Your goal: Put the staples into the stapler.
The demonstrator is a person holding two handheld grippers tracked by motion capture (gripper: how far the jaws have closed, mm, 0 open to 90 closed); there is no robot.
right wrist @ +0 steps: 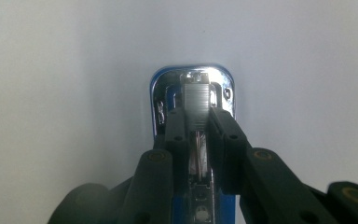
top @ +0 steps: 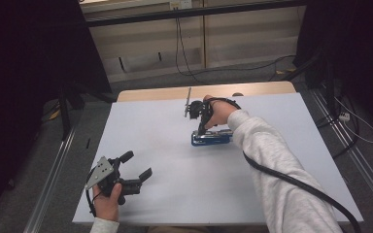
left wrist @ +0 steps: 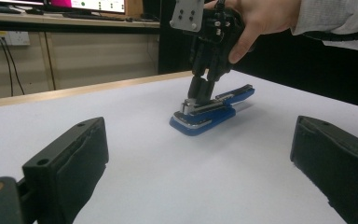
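Note:
A blue stapler point(top: 212, 138) with a chrome front lies flat on the white table point(top: 175, 194), right of centre. My right gripper point(top: 201, 130) points down onto it, shut on the stapler's metal staple channel near the front end. In the right gripper view the two black jaws of the right gripper point(right wrist: 198, 122) squeeze that silver channel from both sides above the stapler point(right wrist: 193, 81). In the left gripper view the right gripper point(left wrist: 200, 93) stands on the stapler point(left wrist: 205, 116). My left gripper point(top: 138, 164) rests near the front left corner, open with nothing between its jaws, and this left gripper point(left wrist: 200, 140) faces the stapler.
A wooden strip point(top: 199, 90) runs along the table's far edge. Metal rails point(top: 53, 170) flank the table on the floor, and cables point(top: 354, 124) lie at the right. Bare white table surface lies between the two grippers.

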